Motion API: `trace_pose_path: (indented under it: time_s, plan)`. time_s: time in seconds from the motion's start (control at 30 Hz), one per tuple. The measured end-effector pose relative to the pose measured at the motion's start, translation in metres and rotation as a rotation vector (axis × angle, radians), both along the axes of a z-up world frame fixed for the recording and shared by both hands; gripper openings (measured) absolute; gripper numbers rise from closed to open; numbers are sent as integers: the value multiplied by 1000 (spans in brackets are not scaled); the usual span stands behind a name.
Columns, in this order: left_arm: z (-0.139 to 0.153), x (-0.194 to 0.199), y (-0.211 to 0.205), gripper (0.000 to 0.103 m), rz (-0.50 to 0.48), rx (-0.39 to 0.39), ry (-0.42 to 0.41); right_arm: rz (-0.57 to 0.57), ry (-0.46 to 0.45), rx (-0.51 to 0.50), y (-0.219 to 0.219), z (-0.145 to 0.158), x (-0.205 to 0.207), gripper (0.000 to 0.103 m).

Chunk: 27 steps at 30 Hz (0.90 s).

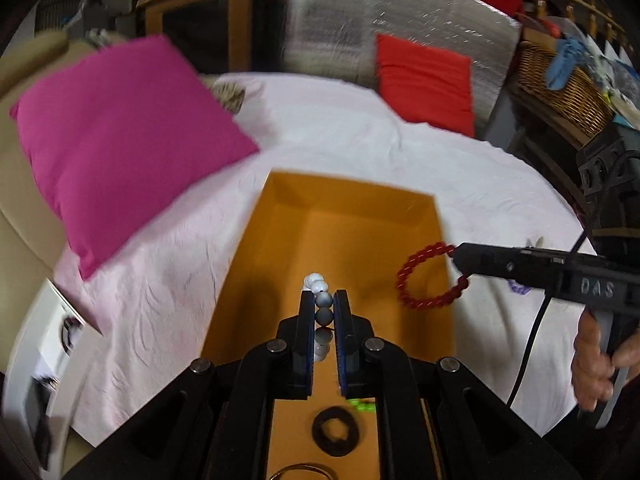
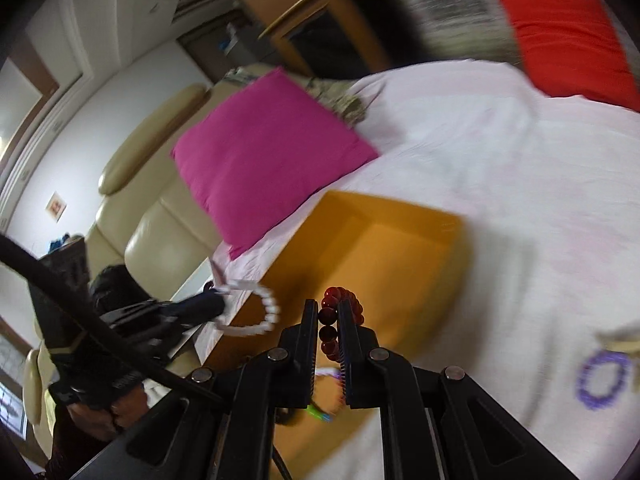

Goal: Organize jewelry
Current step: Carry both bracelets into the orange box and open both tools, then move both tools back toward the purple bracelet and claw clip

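Note:
An open orange box (image 1: 340,236) lies on the white bedcover; it also shows in the right wrist view (image 2: 384,256). My left gripper (image 1: 324,300) is shut on a white and grey bead bracelet (image 1: 322,304) and holds it above the box. The bracelet also shows in the right wrist view (image 2: 260,312). My right gripper (image 2: 331,312) is shut on a red bead bracelet (image 2: 332,320), held over the box's right edge; the bracelet also shows in the left wrist view (image 1: 428,276). A black ring-shaped piece (image 1: 335,431) and a green piece (image 1: 362,405) lie in the box's near end.
A purple bead bracelet (image 2: 602,380) lies on the bedcover (image 2: 520,200) right of the box. A magenta cushion (image 1: 120,144) sits left of the box, a red cushion (image 1: 426,80) at the back. A wicker basket (image 1: 560,88) stands at the far right. A beige sofa (image 2: 160,224) is left.

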<state>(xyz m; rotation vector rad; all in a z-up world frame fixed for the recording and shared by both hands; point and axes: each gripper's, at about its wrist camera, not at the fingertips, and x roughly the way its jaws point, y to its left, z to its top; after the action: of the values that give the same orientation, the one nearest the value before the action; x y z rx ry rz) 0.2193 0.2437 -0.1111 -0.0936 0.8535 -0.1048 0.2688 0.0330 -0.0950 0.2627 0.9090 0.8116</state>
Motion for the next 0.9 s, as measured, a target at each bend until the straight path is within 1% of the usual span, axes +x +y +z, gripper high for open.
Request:
trace_pose_path:
  time_s: [0.03, 0.1, 0.2, 0.27, 0.37, 0.4, 0.43, 0.47, 0.5, 0.53, 0.57, 0.67, 0.73, 0.8, 0.87, 0.9]
  plan:
    - [-7, 2, 3, 9, 4, -7, 13, 19, 8, -11, 15, -7, 0, 11]
    - [-28, 4, 9, 9, 15, -16, 55, 39, 36, -31, 32, -22, 1, 11]
    - [-49, 1, 20, 10, 52, -11, 123, 56, 69, -75, 50, -43, 4, 11]
    - [-54, -3, 23, 10, 78, 1, 135, 54, 80, -123, 59, -57, 6, 11]
    - [-55, -9, 26, 13, 101, 15, 148, 38, 114, -147, 58, -65, 8, 11]
    - [-53, -12, 26, 19, 107, 20, 145, 30, 115, -144, 56, -64, 9, 12]
    - [-52, -14, 25, 30, 113, 25, 144, 17, 103, -136, 51, -61, 9, 13]
    - [-48, -18, 23, 35, 124, 34, 134, -2, 86, -130, 45, -57, 8, 19]
    - [-44, -22, 21, 43, 131, 42, 119, -11, 79, -127, 40, -52, 9, 27]
    - [-43, -25, 20, 45, 133, 47, 110, -23, 69, -112, 31, -48, 8, 30]
    - [-40, -29, 17, 45, 133, 53, 101, -34, 58, -102, 24, -44, 6, 32]
    - [-34, -40, 7, 45, 124, 67, 87, -66, 12, -94, 0, -34, -6, 33]
    - [-30, -47, -5, 45, 113, 76, 83, -81, -2, -86, -19, -30, -17, 33]
    - [-25, -54, -23, 45, 91, 82, 78, -99, -14, -86, -37, -24, -24, 33]
    - [-21, -59, -38, 46, 71, 86, 68, -118, -17, -84, -65, -21, -36, 33]
    - [-18, -62, -50, 48, 54, 90, 61, -126, -17, -83, -75, -20, -40, 33]
